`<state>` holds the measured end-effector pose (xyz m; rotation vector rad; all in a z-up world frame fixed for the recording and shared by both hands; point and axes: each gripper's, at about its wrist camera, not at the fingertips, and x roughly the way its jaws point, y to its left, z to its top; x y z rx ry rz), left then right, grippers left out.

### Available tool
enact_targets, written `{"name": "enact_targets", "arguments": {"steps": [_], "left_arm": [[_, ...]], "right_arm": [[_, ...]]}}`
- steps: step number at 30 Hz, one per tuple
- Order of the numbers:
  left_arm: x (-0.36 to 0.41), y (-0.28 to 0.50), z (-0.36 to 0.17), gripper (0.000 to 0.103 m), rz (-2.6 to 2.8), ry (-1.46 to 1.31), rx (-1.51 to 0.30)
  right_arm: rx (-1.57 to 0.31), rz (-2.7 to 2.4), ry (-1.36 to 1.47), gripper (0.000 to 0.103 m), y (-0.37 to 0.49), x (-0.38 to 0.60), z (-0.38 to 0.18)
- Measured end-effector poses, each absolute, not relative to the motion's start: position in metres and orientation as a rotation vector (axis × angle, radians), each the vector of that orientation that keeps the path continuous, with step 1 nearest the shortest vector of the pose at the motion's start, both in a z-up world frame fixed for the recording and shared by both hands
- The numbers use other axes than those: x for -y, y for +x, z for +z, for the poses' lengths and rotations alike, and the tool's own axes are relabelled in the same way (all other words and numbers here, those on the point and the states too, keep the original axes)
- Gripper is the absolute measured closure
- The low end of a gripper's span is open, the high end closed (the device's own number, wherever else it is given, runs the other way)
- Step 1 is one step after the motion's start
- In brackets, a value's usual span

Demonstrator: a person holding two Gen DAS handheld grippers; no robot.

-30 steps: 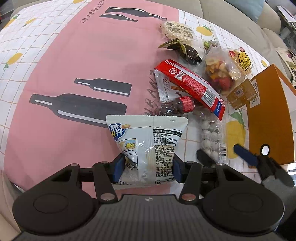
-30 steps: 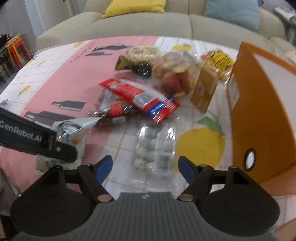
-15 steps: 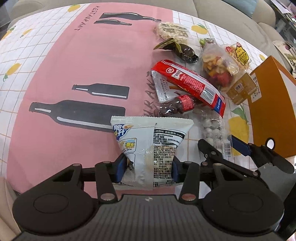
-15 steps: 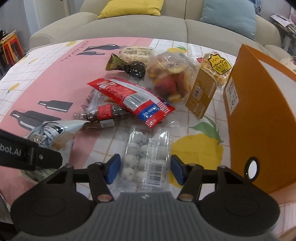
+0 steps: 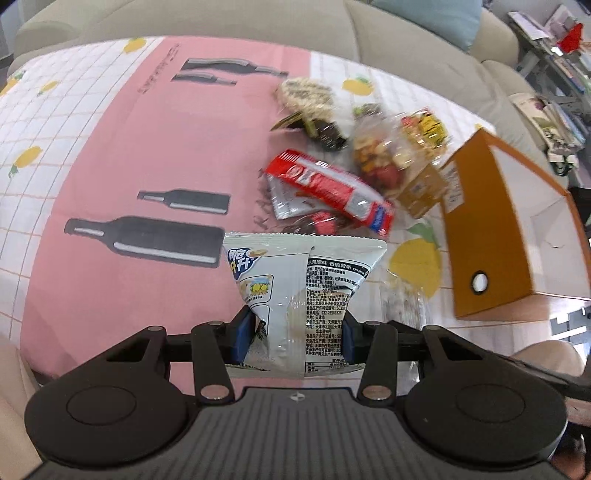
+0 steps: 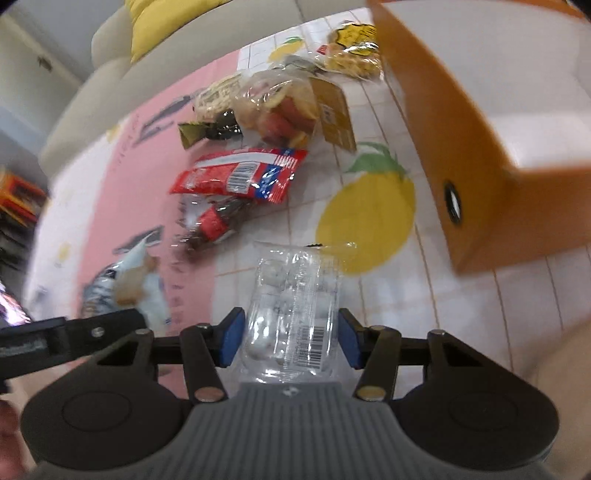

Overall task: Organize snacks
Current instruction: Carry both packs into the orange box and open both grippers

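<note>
My left gripper is shut on a white chip bag and holds it off the table. My right gripper is shut on a clear pack of white candy balls and holds it above the cloth. An open orange box with a white inside stands at the right, and shows in the right wrist view too. A pile of snacks lies left of the box: a red packet, a fruit bag and a yellow bag.
The table has a pink and white cloth with bottle and lemon prints. A brown carton leans by the box. A beige sofa with cushions is behind the table. The left gripper's arm crosses the right wrist view.
My right gripper has closed on the candy pack and lifted it toward the orange box. My left gripper has raised the chip bag and turned a little right.
</note>
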<state>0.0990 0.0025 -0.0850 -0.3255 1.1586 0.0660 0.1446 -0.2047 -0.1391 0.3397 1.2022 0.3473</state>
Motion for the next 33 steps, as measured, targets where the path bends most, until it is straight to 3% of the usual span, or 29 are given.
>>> {"name": "enact_targets", "arguments": {"steps": [9,16,26,33], "left_arm": [[0.028,0.097,-0.035,0.053,-0.045,-0.329,-1.064],[0.074,0.125,-0.005,0.053,-0.193,-0.305,-1.047],[0.158,0.190,0.009,0.054,-0.378,-0.243,-1.080],[0.200,0.230,-0.024,0.054,-0.435,-0.207,-1.233]], "right_arm": [[-0.973,0.402,0.331,0.050,0.116,0.242,-0.050],[-0.904,0.347,0.242,0.050,0.128,0.301,-0.012],[-0.929,0.226,0.159,0.050,0.175,0.372,-0.001],[-1.051,0.212,0.088,0.050,0.213,0.384,-0.036]]}}
